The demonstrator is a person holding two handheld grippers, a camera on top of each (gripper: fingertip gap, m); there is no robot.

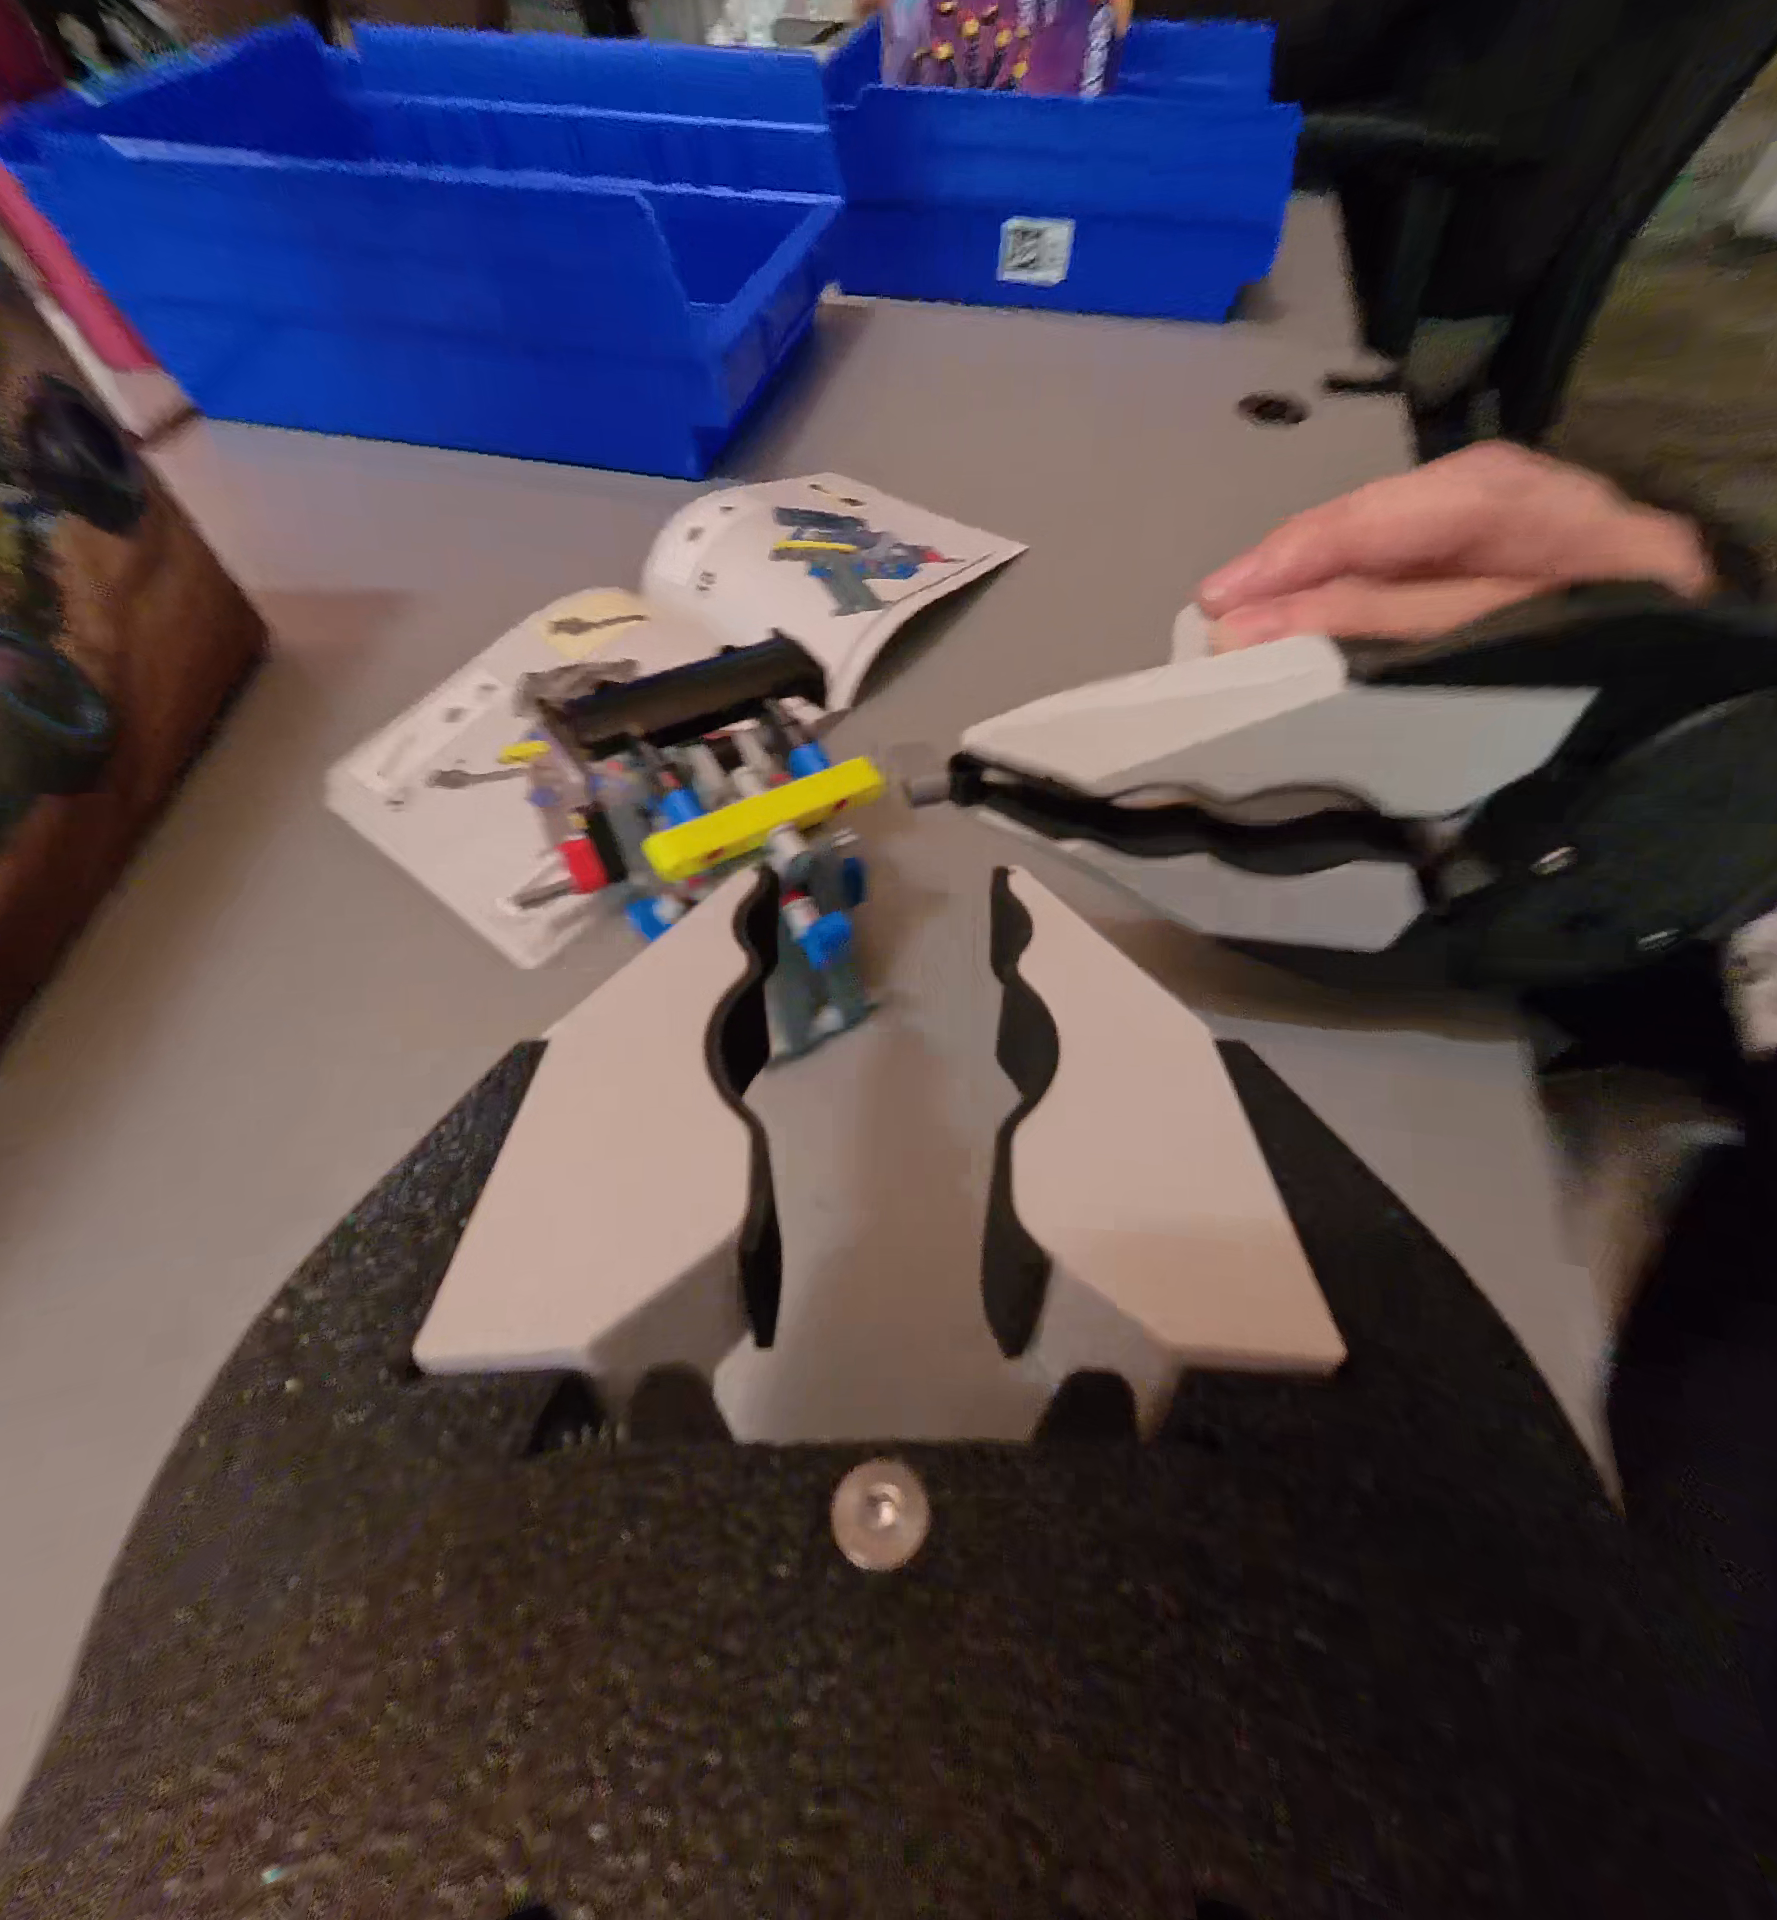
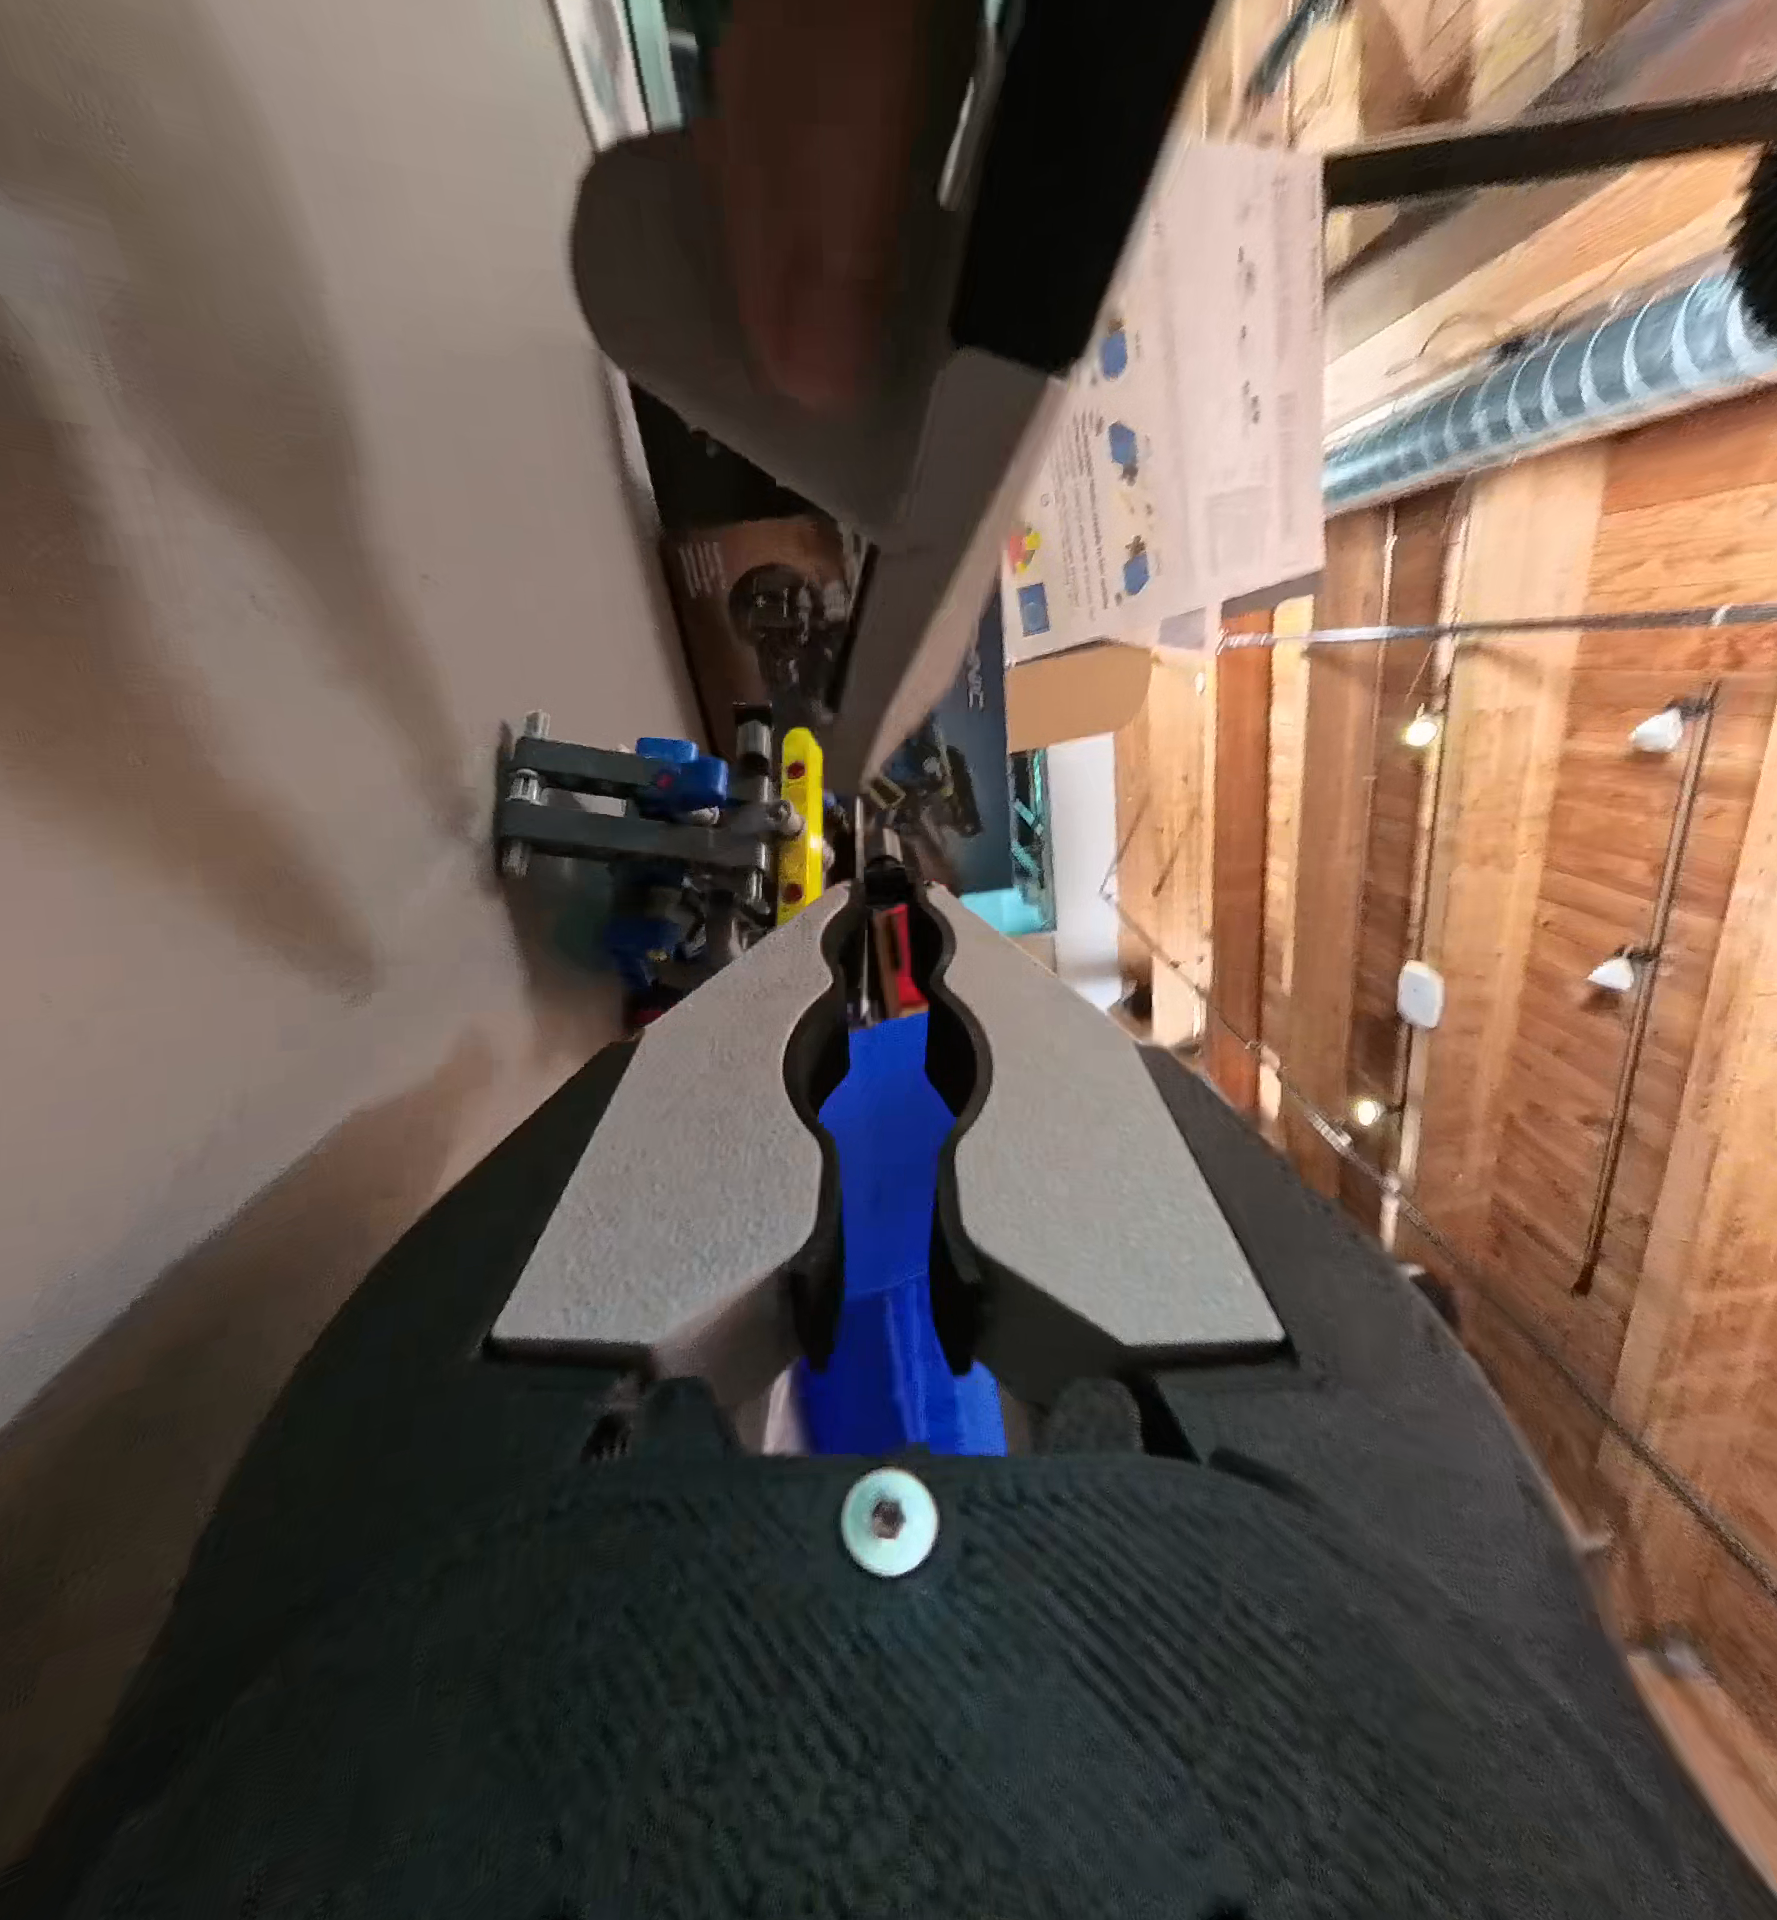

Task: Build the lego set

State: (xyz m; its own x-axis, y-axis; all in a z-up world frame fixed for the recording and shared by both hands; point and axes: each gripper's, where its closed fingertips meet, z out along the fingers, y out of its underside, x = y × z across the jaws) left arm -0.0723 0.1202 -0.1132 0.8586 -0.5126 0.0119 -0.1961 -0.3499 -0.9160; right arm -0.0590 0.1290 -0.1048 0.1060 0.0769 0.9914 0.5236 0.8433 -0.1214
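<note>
A toy-brick model (image 1: pixel 697 790) with a yellow beam (image 1: pixel 764 816), a black part and blue pins lies partly on an open instruction booklet (image 1: pixel 676 644) on the grey table (image 1: pixel 240 1039). My left gripper (image 1: pixel 882 883) is open. The model's grey leg (image 1: pixel 811 966) stands between its fingers, close to the left pad and apart from the right one. My right gripper (image 1: pixel 957 781) comes in from the right, shut on a small grey pin (image 1: pixel 923 790) just off the yellow beam's end. In the right wrist view the right gripper (image 2: pixel 884 899) pinches the pin (image 2: pixel 882 868) next to the model (image 2: pixel 655 821).
Two blue bins (image 1: pixel 448 260) (image 1: pixel 1060 197) stand at the back of the table. A dark printed box (image 1: pixel 53 675) stands at the left. A hand (image 1: pixel 1435 551) holds the right gripper. A round hole (image 1: pixel 1271 407) is in the table's back right. Left and right tips are no more than a few centimetres apart.
</note>
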